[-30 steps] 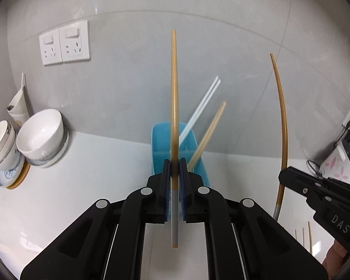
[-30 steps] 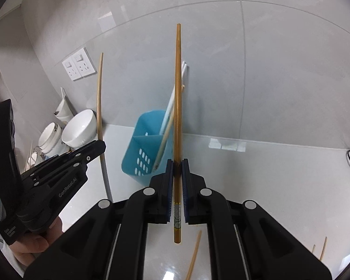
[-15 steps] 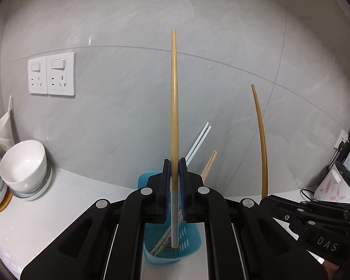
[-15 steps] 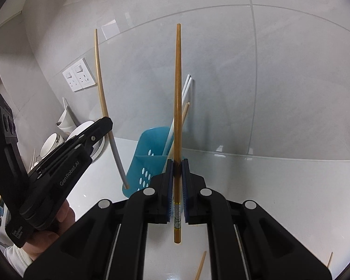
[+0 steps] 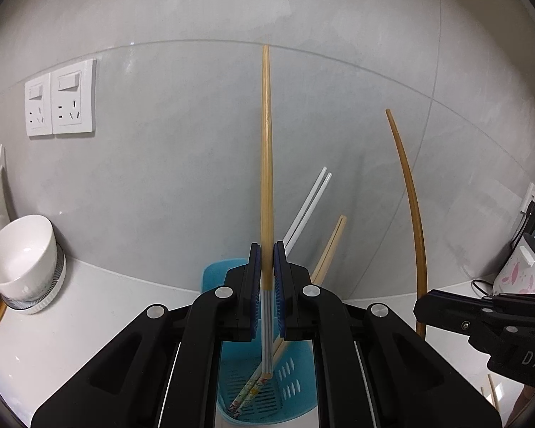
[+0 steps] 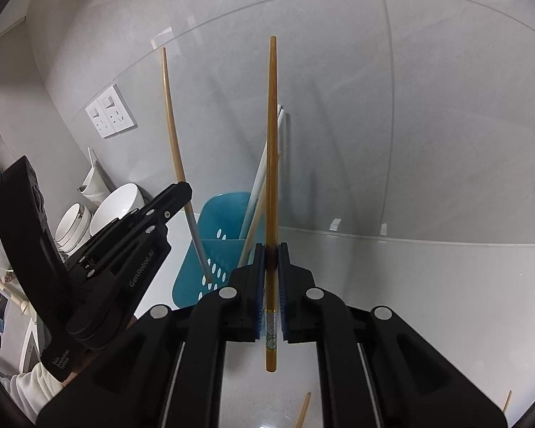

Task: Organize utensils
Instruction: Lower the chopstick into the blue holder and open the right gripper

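My left gripper [image 5: 266, 260] is shut on a light bamboo chopstick [image 5: 266, 164] with a grey ribbed end. It holds the chopstick upright, its lower end inside the mouth of the blue perforated utensil basket [image 5: 292, 388]. The basket holds white chopsticks [image 5: 308, 203] and a wooden pair [image 5: 330, 246]. My right gripper [image 6: 271, 260] is shut on a darker brown chopstick [image 6: 271, 149], upright, to the right of the basket [image 6: 196, 274]. The left gripper and its chopstick also show in the right wrist view [image 6: 173, 125].
White bowls [image 5: 21, 260] stand stacked at the left by the wall, under a double socket [image 5: 60, 98]. Loose chopsticks [image 6: 303, 410] lie on the white counter near my right gripper. A white appliance with a pink print [image 5: 517, 274] sits at the right.
My left gripper has moved over the basket and lowered, so its chopstick's grey end now dips into the basket. My right gripper has held its chopstick nearly still.
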